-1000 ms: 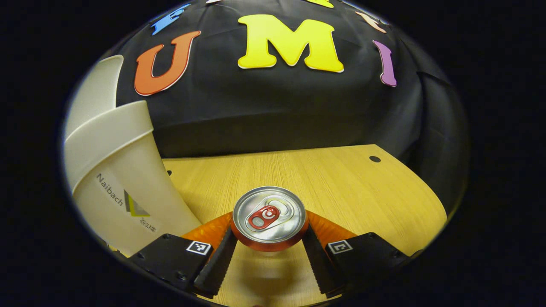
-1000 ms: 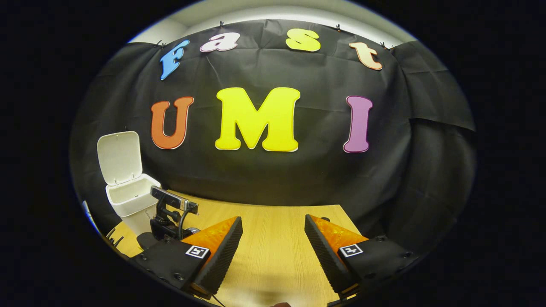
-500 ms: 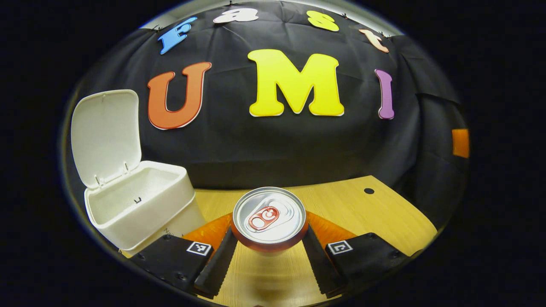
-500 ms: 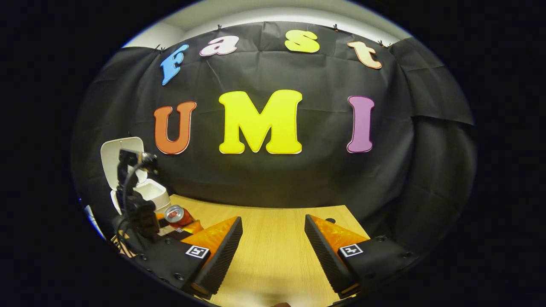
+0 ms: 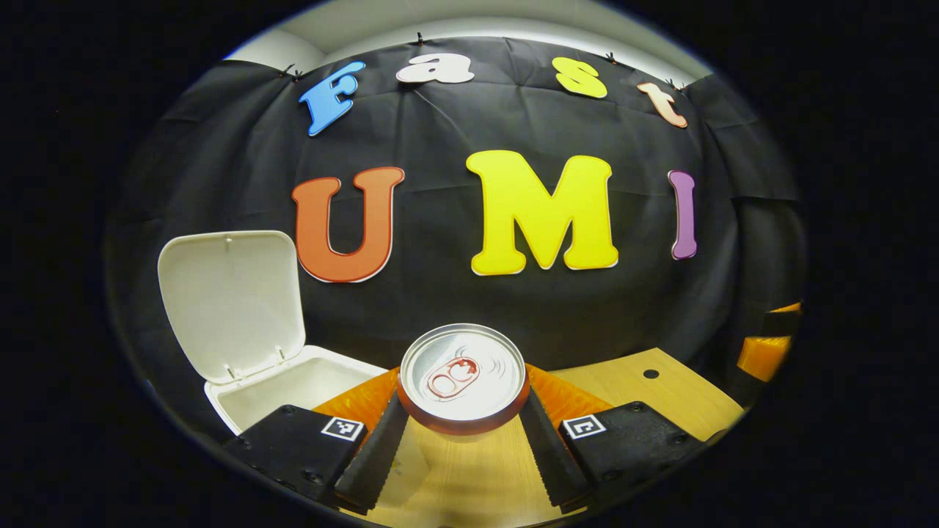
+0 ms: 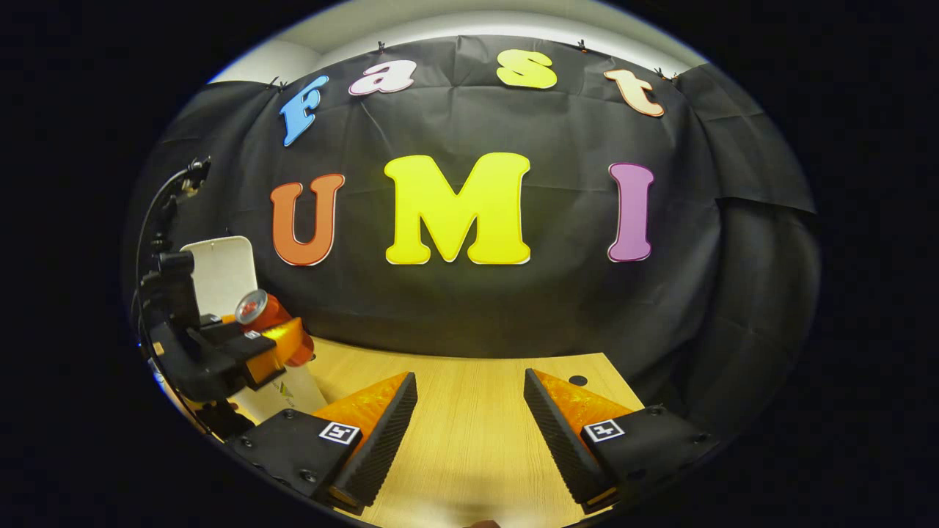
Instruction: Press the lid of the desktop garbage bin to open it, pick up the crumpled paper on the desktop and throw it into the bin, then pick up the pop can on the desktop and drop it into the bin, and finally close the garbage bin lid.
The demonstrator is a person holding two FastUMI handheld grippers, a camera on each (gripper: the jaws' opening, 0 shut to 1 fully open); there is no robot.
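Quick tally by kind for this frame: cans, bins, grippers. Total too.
Pop can: 1
Garbage bin, lid up: 1
Grippers: 2, left gripper clamped on the can, right gripper open over the table
Total: 4

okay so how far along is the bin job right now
Done: the bin stands with its lid up, and no crumpled paper lies on the visible desktop, so it is probably inside. In hand: the left gripper holds the pop can lifted beside the bin. Left: drop the can in, close the lid. The right gripper is open.
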